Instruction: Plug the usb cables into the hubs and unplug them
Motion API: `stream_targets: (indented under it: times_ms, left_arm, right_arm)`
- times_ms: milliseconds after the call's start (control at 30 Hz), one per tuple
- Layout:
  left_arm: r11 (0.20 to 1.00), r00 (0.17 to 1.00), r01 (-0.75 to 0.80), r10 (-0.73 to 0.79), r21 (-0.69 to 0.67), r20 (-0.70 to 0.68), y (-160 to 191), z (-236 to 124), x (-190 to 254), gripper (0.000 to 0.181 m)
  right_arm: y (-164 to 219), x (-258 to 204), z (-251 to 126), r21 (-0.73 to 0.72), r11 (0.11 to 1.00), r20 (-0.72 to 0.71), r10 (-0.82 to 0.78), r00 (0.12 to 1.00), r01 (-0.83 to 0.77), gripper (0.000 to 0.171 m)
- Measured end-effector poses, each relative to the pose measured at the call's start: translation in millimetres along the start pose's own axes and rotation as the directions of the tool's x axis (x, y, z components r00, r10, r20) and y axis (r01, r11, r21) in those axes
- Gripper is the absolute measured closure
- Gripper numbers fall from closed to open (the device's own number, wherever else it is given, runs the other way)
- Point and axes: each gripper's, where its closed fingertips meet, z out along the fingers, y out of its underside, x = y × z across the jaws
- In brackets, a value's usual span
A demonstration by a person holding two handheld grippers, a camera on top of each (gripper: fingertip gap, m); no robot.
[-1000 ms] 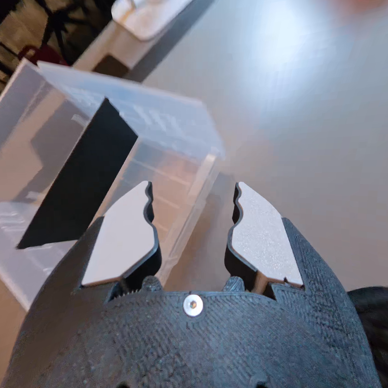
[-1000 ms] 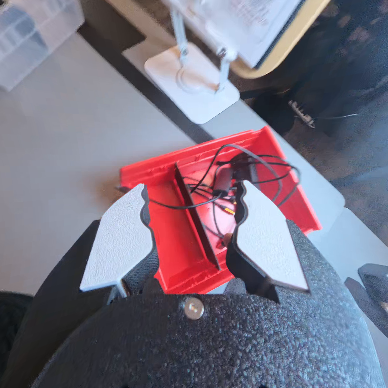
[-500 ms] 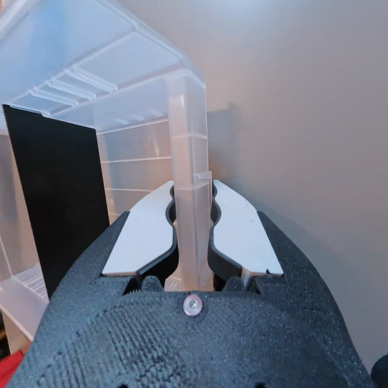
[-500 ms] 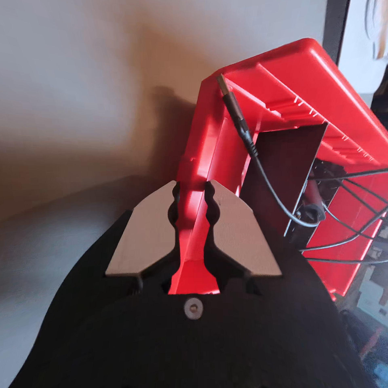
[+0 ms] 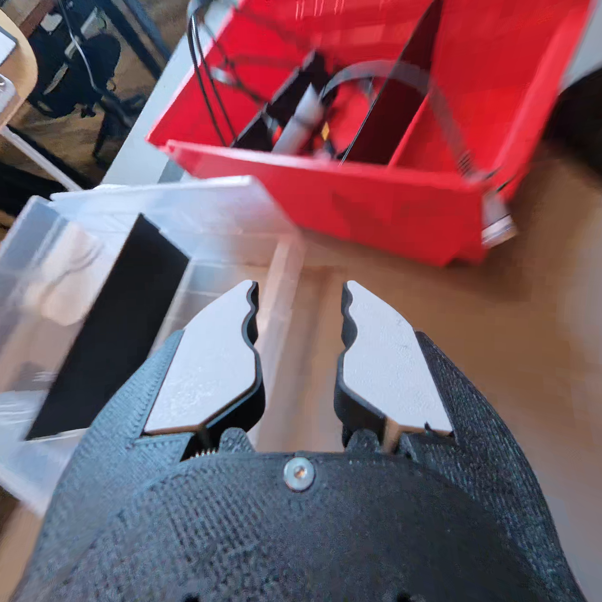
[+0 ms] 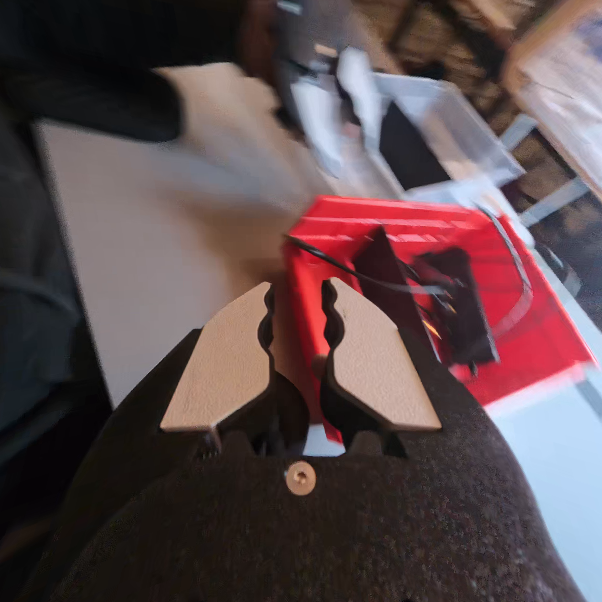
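A red bin stands on the table ahead of my left gripper. It holds a grey hub, black hubs and thin black cables. A metal plug hangs over its right corner. My left gripper is open and empty, with the clear bin's right wall just inside its left finger. In the right wrist view the red bin's left wall lies between the fingers of my right gripper. The jaws are slightly apart, with a strip of table showing beside the wall. The picture is blurred.
The clear bin has a black divider and looks empty; it also shows behind the red bin in the right wrist view. The red bin has a black divider. The table edge runs at the left. A dark sleeve is at the far left.
Both grippers closed on their bins' walls, carried the bins next to each other, and have opened: the left has let go of the clear bin, the right has loosened on the red bin.
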Motion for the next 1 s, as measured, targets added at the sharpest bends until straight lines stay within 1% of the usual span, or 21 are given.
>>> stream_targets:
  times_ms: [33, 67, 133, 167, 233, 300, 333, 367, 400, 433, 500, 533, 567, 633, 700, 767, 833, 900, 1000]
  left_arm:
    - [0.994, 0.996, 0.086, -0.084, 0.067, -0.038, -11.6, -7.7, 12.2, 0.132]
    - [0.979, 0.984, 0.169, -0.161, 0.113, -0.073, -21.1, -14.3, 24.1, 0.131]
    - [0.936, 0.948, 0.311, -0.293, 0.166, -0.125, -34.3, -21.3, 46.6, 0.131]
    - [0.911, 0.925, 0.374, -0.351, 0.174, -0.146, -37.9, -20.4, 57.9, 0.130]
    - [0.859, 0.875, 0.478, -0.447, 0.184, -0.185, -44.6, -11.0, 80.2, 0.125]
    - [0.828, 0.846, 0.532, -0.513, 0.176, -0.144, -45.2, 7.8, 89.4, 0.124]
    - [0.813, 0.831, 0.556, -0.543, 0.172, -0.117, -45.1, 18.3, 91.0, 0.126]
    - [0.801, 0.819, 0.574, -0.568, 0.169, -0.087, -45.0, 29.0, 91.2, 0.133]
    - [0.802, 0.814, 0.574, -0.581, 0.166, -0.007, -40.6, 39.7, 85.2, 0.140]
    - [0.825, 0.826, 0.540, -0.557, 0.165, 0.088, -35.3, 47.5, 77.4, 0.147]
    - [0.877, 0.847, 0.443, -0.477, 0.185, 0.235, -34.8, 52.8, 64.0, 0.160]
    - [0.886, 0.846, 0.422, -0.461, 0.192, 0.267, -36.3, 55.2, 61.1, 0.162]
    - [0.878, 0.843, 0.434, -0.475, 0.204, 0.253, -39.1, 56.6, 61.0, 0.162]
    - [0.873, 0.848, 0.423, -0.475, 0.242, 0.235, -49.9, 49.7, 59.2, 0.164]
    - [0.882, 0.866, 0.358, -0.436, 0.306, 0.246, -72.5, 28.2, 58.0, 0.167]
    - [0.896, 0.871, 0.278, -0.388, 0.347, 0.303, -90.0, -0.9, 52.6, 0.169]
    - [0.902, 0.854, 0.198, -0.351, 0.384, 0.385, -101.3, -39.3, 41.5, 0.170]
    - [0.901, 0.818, 0.134, -0.336, 0.413, 0.467, -105.7, -81.7, 28.2, 0.170]
    - [0.895, 0.742, 0.072, -0.344, 0.441, 0.576, -95.4, -150.7, 11.3, 0.171]
  right_arm:
    - [8.6, 19.1, -8.4, 0.020, 0.994, -0.105, 0.105, 0.989, -0.103, 0.136]
    - [20.0, 38.0, -17.9, 0.049, 0.978, -0.209, 0.209, 0.955, -0.204, 0.129]
    - [51.7, 69.2, -35.8, 0.112, 0.932, -0.398, 0.361, 0.844, -0.345, 0.121]
    - [68.8, 76.1, -39.3, 0.131, 0.906, -0.448, 0.416, 0.792, -0.402, 0.119]
    - [91.7, 72.9, -30.9, 0.168, 0.843, -0.438, 0.528, 0.728, -0.511, 0.106]
    - [100.8, 67.5, -13.5, 0.204, 0.791, -0.388, 0.606, 0.694, -0.577, 0.103]
    - [106.2, 67.9, -5.2, 0.196, 0.778, -0.388, 0.620, 0.682, -0.597, 0.103]
    - [112.3, 69.8, 2.1, 0.170, 0.777, -0.405, 0.616, 0.676, -0.606, 0.105]
    - [116.1, 72.4, 7.2, 0.145, 0.782, -0.426, 0.602, 0.675, -0.606, 0.112]
    - [116.4, 76.1, 9.2, 0.136, 0.795, -0.452, 0.581, 0.677, -0.592, 0.123]
    - [118.3, 86.2, 5.5, 0.103, 0.846, -0.552, 0.486, 0.677, -0.523, 0.150]
    - [117.2, 88.4, 2.7, 0.088, 0.869, -0.594, 0.438, 0.675, -0.487, 0.153]
    - [115.5, 89.2, -1.9, 0.074, 0.888, -0.632, 0.394, 0.668, -0.453, 0.155]
    - [102.9, 87.9, -16.0, 0.113, 0.910, -0.665, 0.368, 0.650, -0.400, 0.157]
    - [82.0, 87.3, -36.4, 0.121, 0.947, -0.725, 0.290, 0.625, -0.299, 0.162]
    - [54.7, 83.5, -48.3, 0.128, 0.963, -0.736, 0.252, 0.629, -0.237, 0.162]
    - [18.0, 76.8, -51.2, 0.183, 0.968, -0.712, 0.250, 0.656, -0.171, 0.161]
    - [-22.7, 68.3, -47.7, 0.222, 0.972, -0.708, 0.218, 0.671, -0.081, 0.161]
    - [-83.1, 54.1, -25.1, 0.303, 0.953, -0.665, 0.198, 0.720, 0.018, 0.160]
